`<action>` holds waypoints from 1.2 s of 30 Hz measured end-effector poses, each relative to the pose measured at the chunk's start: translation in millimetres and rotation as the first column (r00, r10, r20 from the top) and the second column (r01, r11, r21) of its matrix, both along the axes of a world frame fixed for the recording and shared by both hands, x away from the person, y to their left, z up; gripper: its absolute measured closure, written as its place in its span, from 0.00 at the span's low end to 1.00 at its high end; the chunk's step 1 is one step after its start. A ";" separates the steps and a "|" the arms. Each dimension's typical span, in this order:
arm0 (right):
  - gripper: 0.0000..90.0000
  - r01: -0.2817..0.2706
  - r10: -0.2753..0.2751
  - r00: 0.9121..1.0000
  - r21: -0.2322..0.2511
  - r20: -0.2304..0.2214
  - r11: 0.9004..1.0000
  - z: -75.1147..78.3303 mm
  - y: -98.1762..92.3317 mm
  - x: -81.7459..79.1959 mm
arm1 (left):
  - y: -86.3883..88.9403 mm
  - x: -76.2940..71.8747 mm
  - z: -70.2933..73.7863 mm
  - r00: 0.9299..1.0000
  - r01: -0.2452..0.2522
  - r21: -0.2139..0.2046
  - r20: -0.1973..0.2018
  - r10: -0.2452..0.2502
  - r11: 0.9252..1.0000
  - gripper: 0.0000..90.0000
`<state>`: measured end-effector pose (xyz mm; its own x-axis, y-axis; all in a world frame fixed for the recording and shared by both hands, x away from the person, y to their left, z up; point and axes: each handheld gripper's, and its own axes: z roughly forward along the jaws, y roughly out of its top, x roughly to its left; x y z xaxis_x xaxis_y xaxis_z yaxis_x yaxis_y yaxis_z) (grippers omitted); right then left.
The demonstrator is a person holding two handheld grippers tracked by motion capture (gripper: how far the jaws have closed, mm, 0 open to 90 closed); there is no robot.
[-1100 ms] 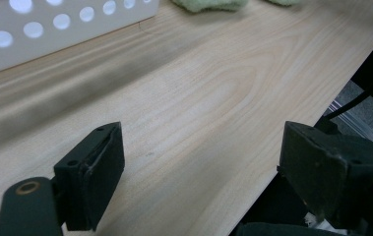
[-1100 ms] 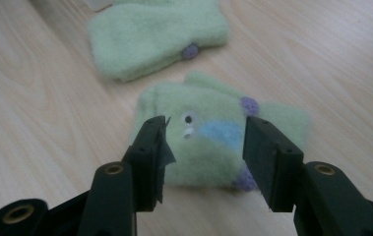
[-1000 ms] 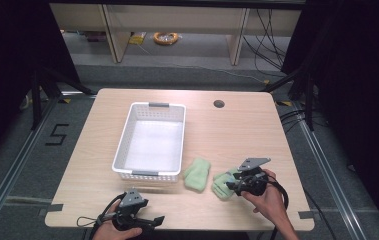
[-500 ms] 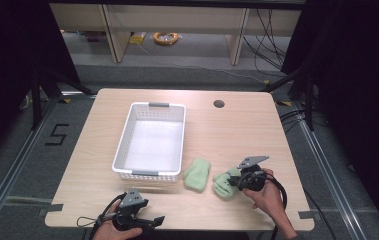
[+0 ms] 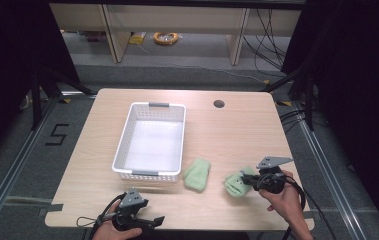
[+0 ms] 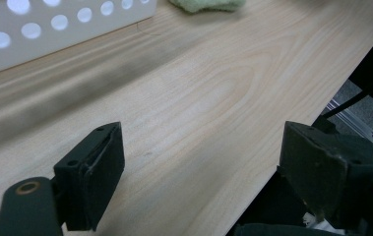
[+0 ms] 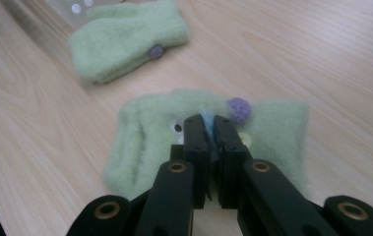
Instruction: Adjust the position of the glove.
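High view: a pale wooden counter carrying a white perforated basket left of centre, its long axis running away from the person. Just beside the basket's near right corner lies a green mitten; a second green mitten lies to its right, near but apart from it. The right tongs, held in the person's right hand, meet this second mitten at its right side. The left tongs sit low at the counter's near edge, well apart from both mittens, in the left hand.

Right gripper view: the right tongs are closed to a narrow slit, pinching a fold of the second mitten with a sliver of blue between the jaws; a purple knob sits on the fabric just beyond. The first mitten lies farther off, flat.

Left gripper view: the left tongs stand wide apart and hold nothing, above bare counter, one jaw past its edge
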<state>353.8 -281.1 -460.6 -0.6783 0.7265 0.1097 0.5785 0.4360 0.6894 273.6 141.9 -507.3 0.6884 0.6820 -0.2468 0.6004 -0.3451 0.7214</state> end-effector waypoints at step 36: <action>0.69 -0.071 0.070 0.997 -0.109 -0.008 0.992 14.4 63.7 35.4 | -9.8 0.5 0.6 1.000 -0.011 -0.050 -0.026 0.010 0.999 0.19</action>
